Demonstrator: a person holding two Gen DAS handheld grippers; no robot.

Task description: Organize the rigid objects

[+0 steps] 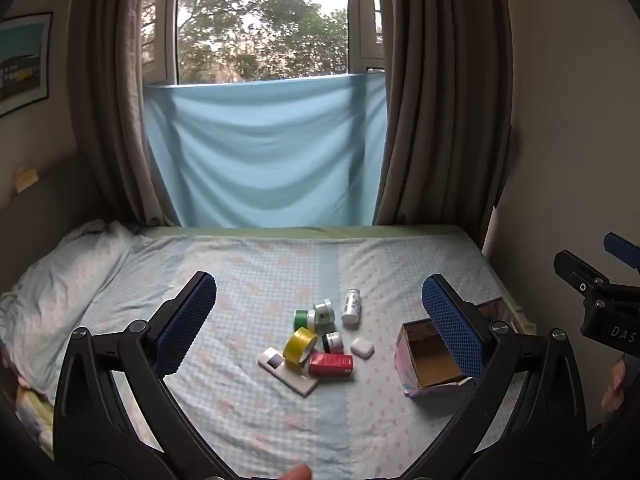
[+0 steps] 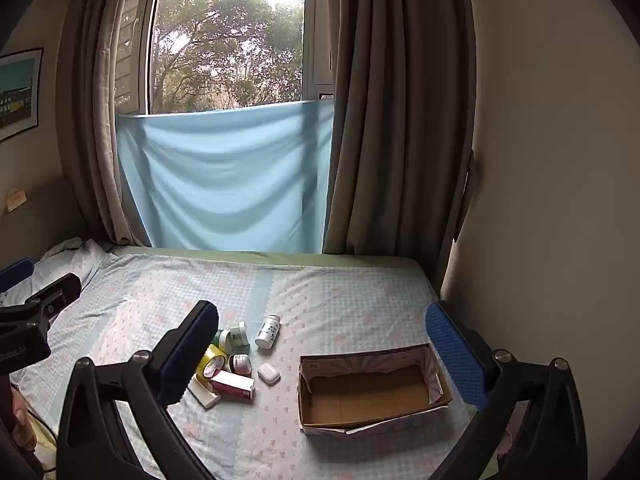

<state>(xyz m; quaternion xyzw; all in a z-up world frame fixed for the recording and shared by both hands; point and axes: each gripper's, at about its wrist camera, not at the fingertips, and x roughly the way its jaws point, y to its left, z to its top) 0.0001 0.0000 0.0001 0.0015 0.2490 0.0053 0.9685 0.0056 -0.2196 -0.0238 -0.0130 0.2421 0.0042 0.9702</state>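
Note:
A small pile lies on the bed: a yellow tape roll [image 1: 300,345] [image 2: 209,364], a red box [image 1: 331,364] [image 2: 233,386], a flat white box [image 1: 286,372] [image 2: 204,395], a white earbud case [image 1: 362,349] [image 2: 269,373], a white pill bottle [image 1: 351,306] [image 2: 268,331], and green and white jars [image 1: 320,314] [image 2: 236,336]. An open, empty cardboard box [image 1: 430,354] [image 2: 372,390] stands to the right of the pile. My left gripper [image 1: 320,324] is open and empty, held above the pile. My right gripper [image 2: 324,352] is open and empty, above the box's left side.
The bed [image 1: 260,264] has a light patterned sheet. A pillow [image 1: 60,280] lies at the left. A blue cloth [image 1: 264,152] and brown curtains [image 1: 440,120] hang at the window behind. A wall [image 2: 552,200] borders the bed on the right.

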